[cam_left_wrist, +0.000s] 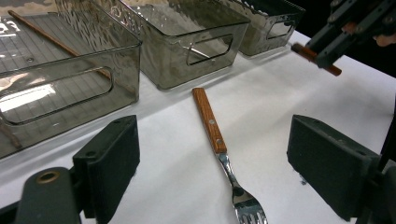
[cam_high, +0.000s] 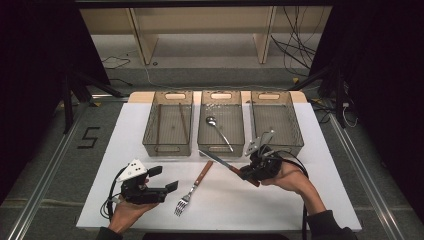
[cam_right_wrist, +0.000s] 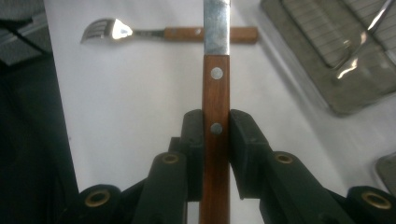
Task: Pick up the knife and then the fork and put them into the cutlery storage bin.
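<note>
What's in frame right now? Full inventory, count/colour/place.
table: 1, white top, centre
bins: 3, smoky clear plastic, row at the far edge
chopsticks: brown sticks in the left bin, count unclear
spoon: 1, silver, middle bin
fork: 1, silver with wooden handle, on the table between the grippers
knife: 1, steel blade, wooden handle, held off the table
left gripper: black, jaws open, near the fork
right gripper: black, jaws shut on the knife handle

This is a recording lab: black curtains (cam_high: 30, 60) hang at nine and three o'clock, loose cables (cam_high: 300, 45) trail at one o'clock, and a floor rail (cam_high: 45, 180) runs at eight.
</note>
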